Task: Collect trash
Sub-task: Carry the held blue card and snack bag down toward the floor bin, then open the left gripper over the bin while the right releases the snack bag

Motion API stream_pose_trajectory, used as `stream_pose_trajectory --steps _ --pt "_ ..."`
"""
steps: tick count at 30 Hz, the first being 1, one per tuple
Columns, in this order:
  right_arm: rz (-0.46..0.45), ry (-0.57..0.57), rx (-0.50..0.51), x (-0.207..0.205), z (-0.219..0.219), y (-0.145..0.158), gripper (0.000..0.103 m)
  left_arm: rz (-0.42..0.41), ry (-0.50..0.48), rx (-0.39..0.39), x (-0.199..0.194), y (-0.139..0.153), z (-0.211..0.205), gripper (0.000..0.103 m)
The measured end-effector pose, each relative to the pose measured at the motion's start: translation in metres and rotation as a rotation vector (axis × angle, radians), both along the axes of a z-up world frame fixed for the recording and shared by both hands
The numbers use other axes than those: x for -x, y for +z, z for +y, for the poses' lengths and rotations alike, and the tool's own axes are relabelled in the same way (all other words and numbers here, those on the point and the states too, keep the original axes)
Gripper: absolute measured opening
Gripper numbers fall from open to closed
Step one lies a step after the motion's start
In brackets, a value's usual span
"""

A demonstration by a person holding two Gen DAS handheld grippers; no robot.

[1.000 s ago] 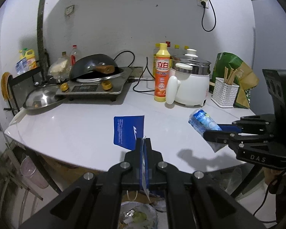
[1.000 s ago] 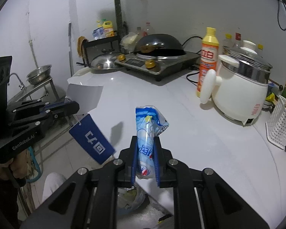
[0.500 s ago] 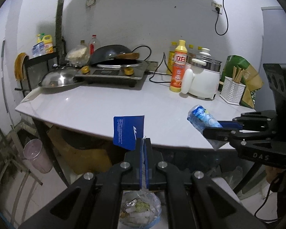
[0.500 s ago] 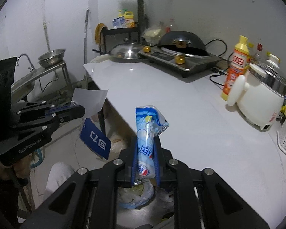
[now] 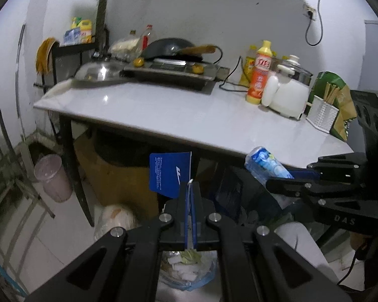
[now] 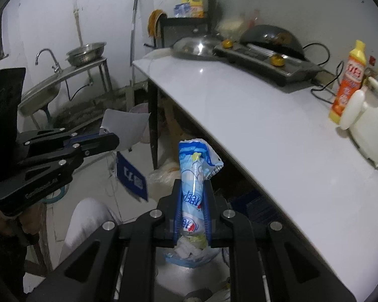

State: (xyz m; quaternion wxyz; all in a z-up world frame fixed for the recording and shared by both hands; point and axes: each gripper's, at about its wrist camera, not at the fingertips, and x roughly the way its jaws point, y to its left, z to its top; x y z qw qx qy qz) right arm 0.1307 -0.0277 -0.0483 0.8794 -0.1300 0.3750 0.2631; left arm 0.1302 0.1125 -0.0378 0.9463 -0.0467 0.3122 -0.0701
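Note:
My left gripper (image 5: 189, 201) is shut on a blue card wrapper (image 5: 169, 172) that stands up from the fingertips; it also shows in the right wrist view (image 6: 131, 177), hanging from the left gripper (image 6: 105, 141). My right gripper (image 6: 192, 201) is shut on a crumpled blue-and-white snack wrapper (image 6: 194, 173), also seen in the left wrist view (image 5: 264, 164). Both grippers are off the white table (image 5: 189, 118), over the floor. A trash bag (image 5: 189, 269) with scraps lies below them; it shows in the right wrist view (image 6: 191, 251) too.
On the table stand an induction cooker with a wok (image 5: 174, 68), a pan lid (image 5: 98, 73), an orange bottle (image 5: 260, 75), a white rice cooker (image 5: 289, 93) and a chopstick basket (image 5: 322, 113). A pink bin (image 5: 54, 178) and a cardboard box (image 5: 118, 176) sit under the table. A sink (image 6: 40, 93) stands at the left.
Both grippers have pulled back from over the table and dropped lower, still holding their wrappers. The trash bag below has come more into view.

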Motion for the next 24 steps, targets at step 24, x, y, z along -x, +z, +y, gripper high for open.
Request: stream_pose_trajectory --steps 24 --pt "0.189 0.071 0.08 -0.037 0.031 -0.122 0.014 0.236 0.045 0.095 -0.026 -0.135 0.01 0.002"
